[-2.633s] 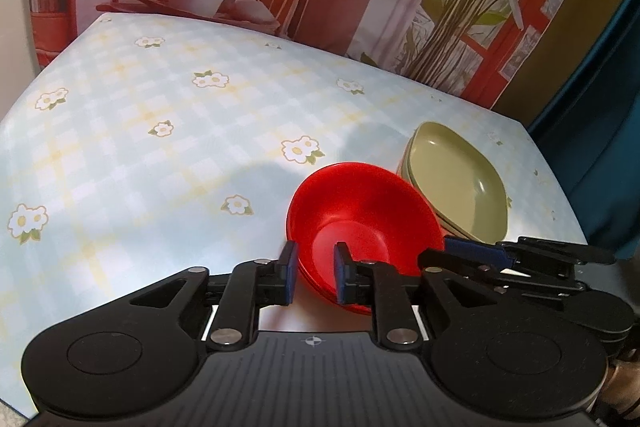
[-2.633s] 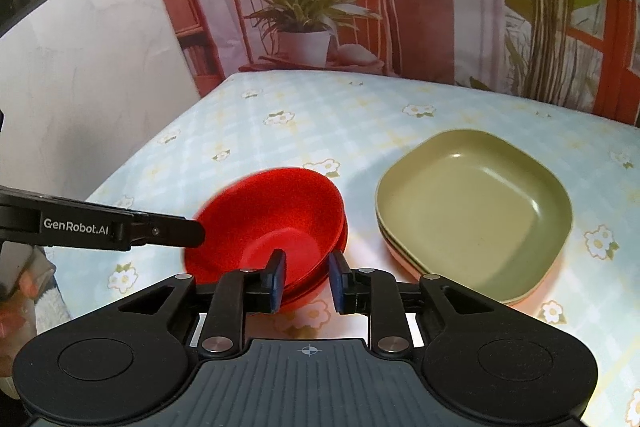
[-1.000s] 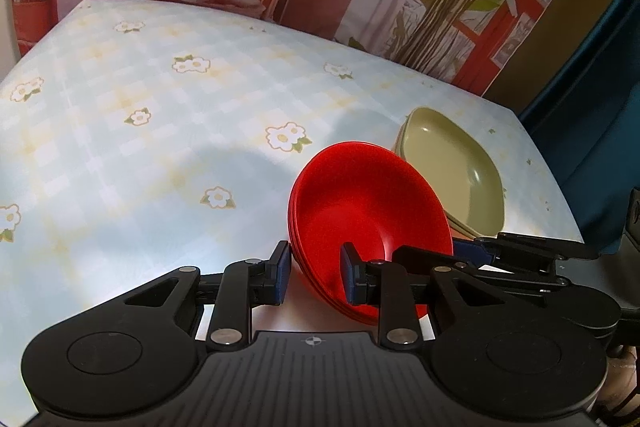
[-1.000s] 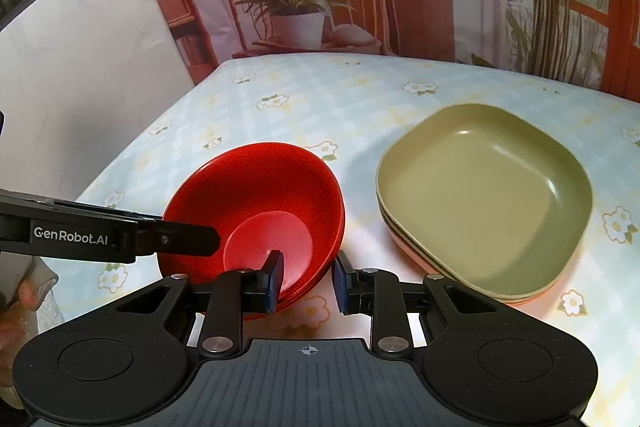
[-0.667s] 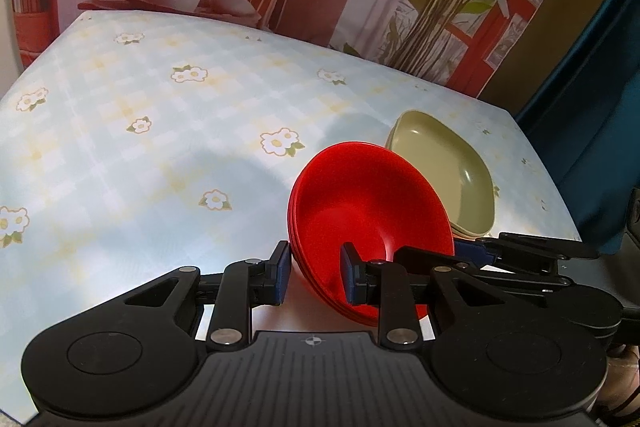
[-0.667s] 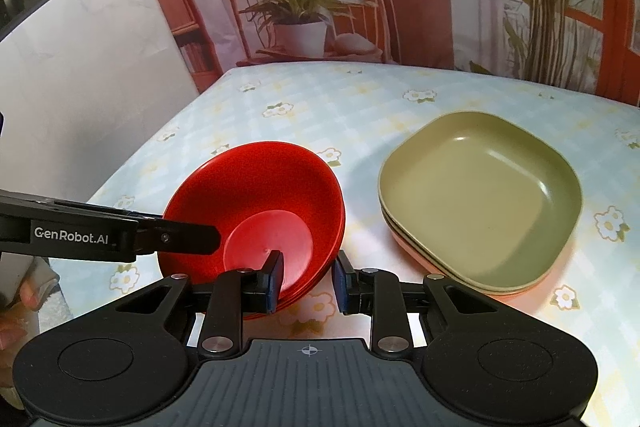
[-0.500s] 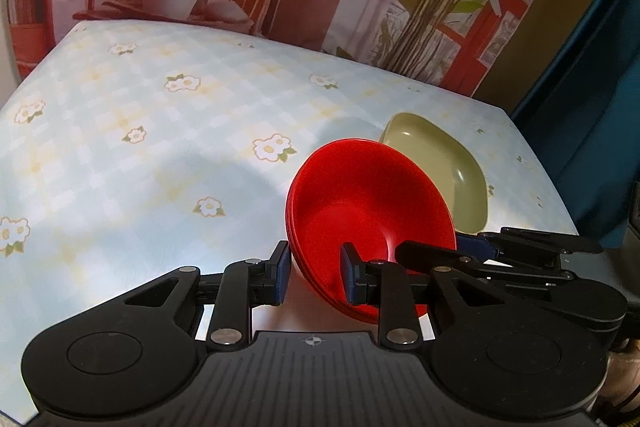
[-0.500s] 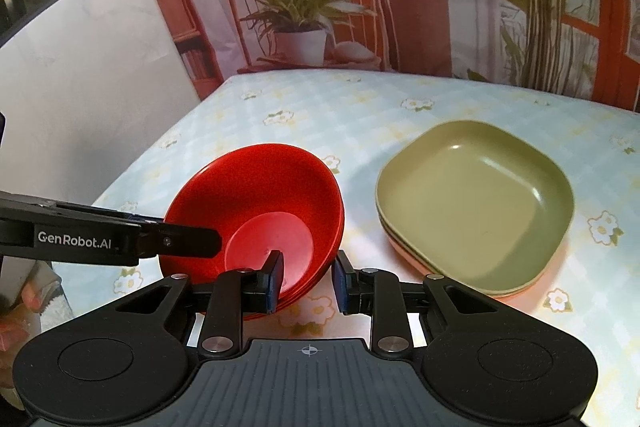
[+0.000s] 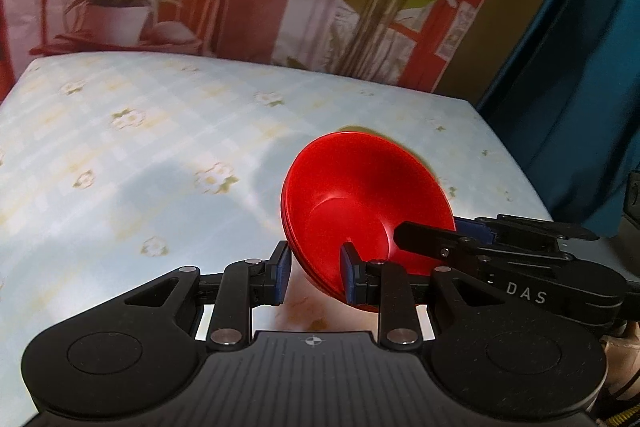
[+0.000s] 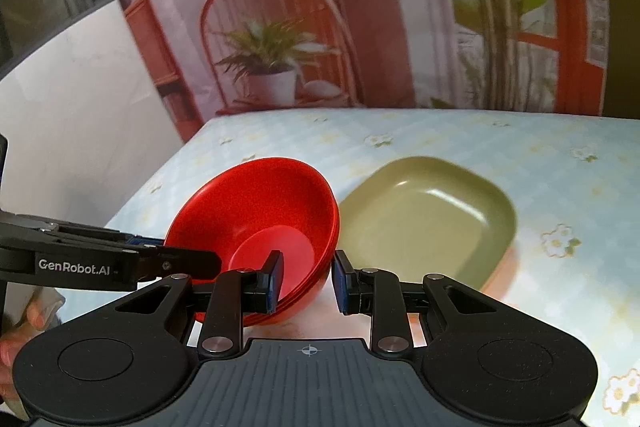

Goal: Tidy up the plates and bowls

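A stack of red bowls (image 9: 360, 199) (image 10: 264, 219) is held tilted above the flowered tablecloth by both grippers. My left gripper (image 9: 314, 273) is shut on the stack's near rim, one finger inside, one outside. My right gripper (image 10: 306, 281) is shut on the opposite rim the same way; it also shows in the left wrist view (image 9: 448, 239), and the left gripper shows in the right wrist view (image 10: 160, 259). A stack of olive-green plates (image 10: 424, 215) lies on the table just right of the bowls; in the left wrist view the bowls hide almost all of it.
The table (image 9: 160, 147) has a pale blue checked cloth with daisies. A printed backdrop with a potted plant (image 10: 272, 75) stands behind it. A teal curtain (image 9: 580, 67) hangs at the right. A white wall (image 10: 80, 115) is at the left.
Both grippers have lifted the red bowl stack off the table and carried it toward the green plates. The bowls now cover most of the plates in the left wrist view.
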Available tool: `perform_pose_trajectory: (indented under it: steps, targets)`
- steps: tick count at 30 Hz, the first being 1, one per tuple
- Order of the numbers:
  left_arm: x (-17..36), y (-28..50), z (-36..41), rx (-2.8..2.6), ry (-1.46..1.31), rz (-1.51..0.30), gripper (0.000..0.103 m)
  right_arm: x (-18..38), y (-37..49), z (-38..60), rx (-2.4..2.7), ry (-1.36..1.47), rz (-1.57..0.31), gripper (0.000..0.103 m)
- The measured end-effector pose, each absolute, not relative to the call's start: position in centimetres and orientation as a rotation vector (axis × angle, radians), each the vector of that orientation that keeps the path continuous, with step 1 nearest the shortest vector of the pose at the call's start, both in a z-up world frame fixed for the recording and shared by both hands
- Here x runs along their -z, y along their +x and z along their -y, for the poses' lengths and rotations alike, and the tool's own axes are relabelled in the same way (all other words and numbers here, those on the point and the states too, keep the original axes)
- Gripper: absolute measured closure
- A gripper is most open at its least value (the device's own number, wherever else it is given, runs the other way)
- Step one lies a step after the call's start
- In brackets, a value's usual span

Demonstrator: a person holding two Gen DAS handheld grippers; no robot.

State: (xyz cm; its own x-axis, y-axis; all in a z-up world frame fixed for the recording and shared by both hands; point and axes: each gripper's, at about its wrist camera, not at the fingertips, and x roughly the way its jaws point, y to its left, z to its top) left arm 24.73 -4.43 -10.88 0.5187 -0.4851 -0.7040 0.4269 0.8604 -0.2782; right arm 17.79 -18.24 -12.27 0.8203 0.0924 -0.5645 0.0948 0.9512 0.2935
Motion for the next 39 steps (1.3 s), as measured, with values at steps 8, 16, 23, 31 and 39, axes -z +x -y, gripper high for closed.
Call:
perform_pose_trajectory:
  steps: [8, 16, 23, 31, 39]
  targets:
    - [9.2, 27.9, 7.7, 0.593, -0.049, -0.824, 0.075, 10.9, 18.3, 22.0, 0.058, 0.324, -0.596, 0.078]
    - [9.7, 30.9, 10.5, 0.602, -0.025, -0.825, 0.075, 10.4, 20.4, 25.6, 0.105, 0.37, -0.588, 0.079]
    - [11.7, 32.0, 11.4, 0.597, -0.007, -0.877, 0.075, 11.7, 21.9, 26.9, 0.127, 0.358, -0.626, 0.079]
    - [12.8, 33.2, 12.0, 0.603, 0.026, -0.906, 0.075, 13.3, 22.4, 27.3, 0.138, 0.371, -0.657, 0.079]
    - [13.8, 33.7, 12.9, 0.603, 0.044, -0.916, 0.075, 14.0, 22.9, 27.6, 0.155, 0.366, -0.672, 0.079]
